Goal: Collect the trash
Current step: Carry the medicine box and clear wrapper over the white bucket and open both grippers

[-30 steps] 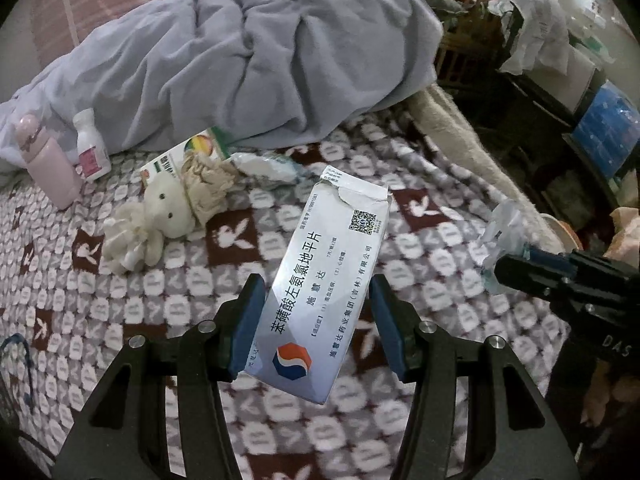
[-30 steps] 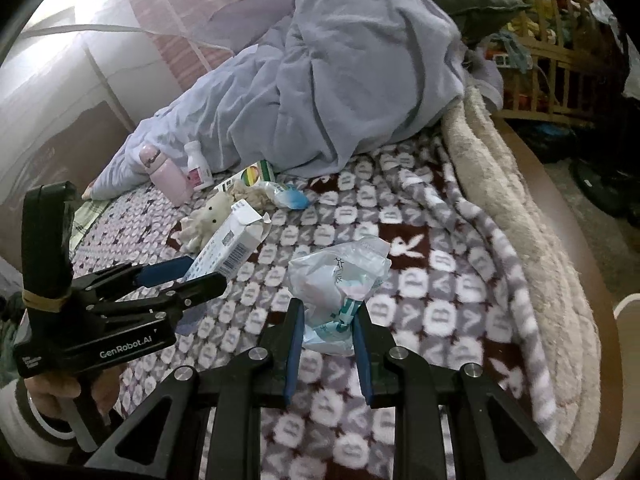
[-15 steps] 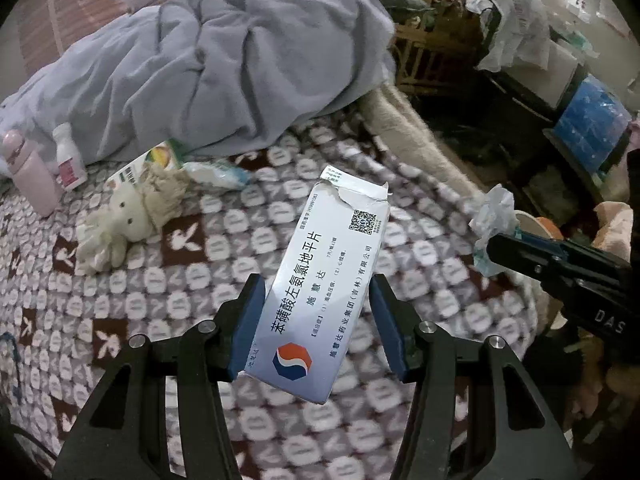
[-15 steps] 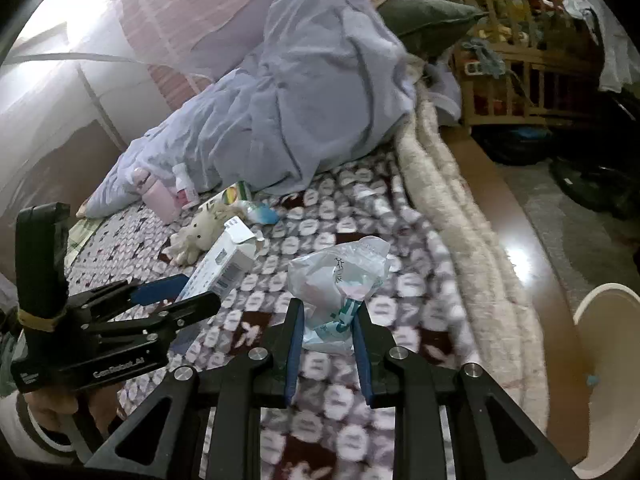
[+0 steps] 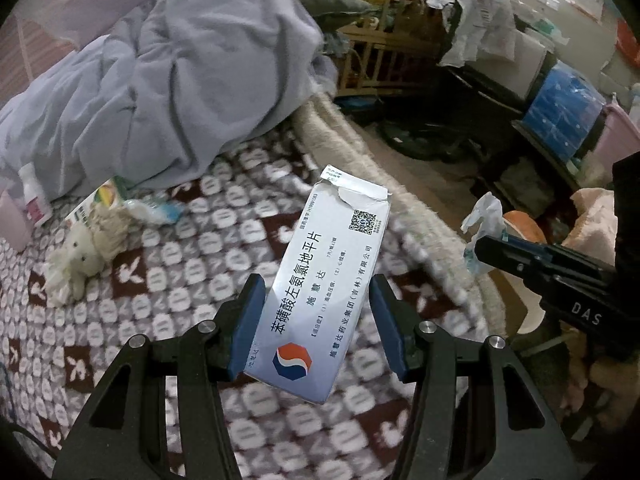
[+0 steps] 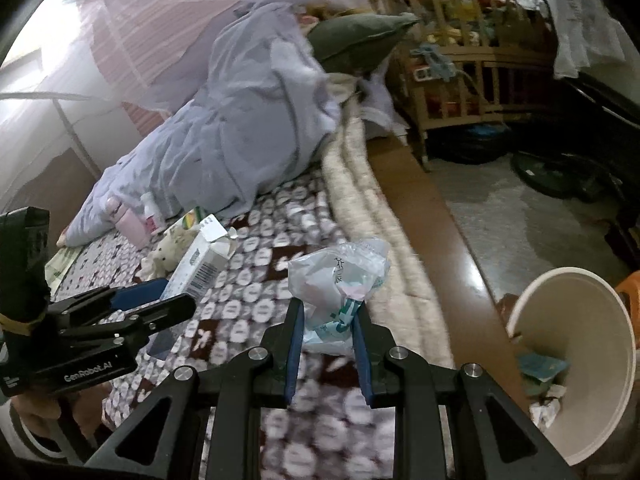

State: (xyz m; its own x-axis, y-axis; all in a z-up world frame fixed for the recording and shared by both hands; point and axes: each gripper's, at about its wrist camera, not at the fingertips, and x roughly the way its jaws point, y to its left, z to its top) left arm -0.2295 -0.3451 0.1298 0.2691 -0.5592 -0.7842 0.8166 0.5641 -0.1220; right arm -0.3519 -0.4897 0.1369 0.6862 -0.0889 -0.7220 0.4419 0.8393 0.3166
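While the patterned blanket point(image 5: 168, 312) carries a scatter of small things, they can be counted from left to right in the left wrist view: one pink bottle point(image 5: 12, 224) at the edge, one white pill bottle point(image 5: 34, 196) beside it, one colourful flat box point(image 5: 102, 200), one plush rabbit point(image 5: 80, 264) lying on its side, and one blue-and-white wrapper point(image 5: 156, 210), all in front of the single heaped grey duvet point(image 5: 160, 80). Further right, held above the blanket, is one white medicine box point(image 5: 324, 280) with a torn top flap, then one crumpled plastic bag point(image 6: 340, 280), and at the far right of the right wrist view one cream waste bin point(image 6: 600, 360) on the floor beside the bed, with scraps inside. Both tools point downward at a slant over the bed; a hand point(image 6: 48, 408) in a sleeve shows under the left one. The left gripper point(image 5: 316, 320) is about half spread, its blue pads clamped on the lower sides of the medicine box. The right gripper point(image 6: 326, 344) is nearly closed, pinching the base of the plastic bag, which stands above the blanket's right border, left of the bin.
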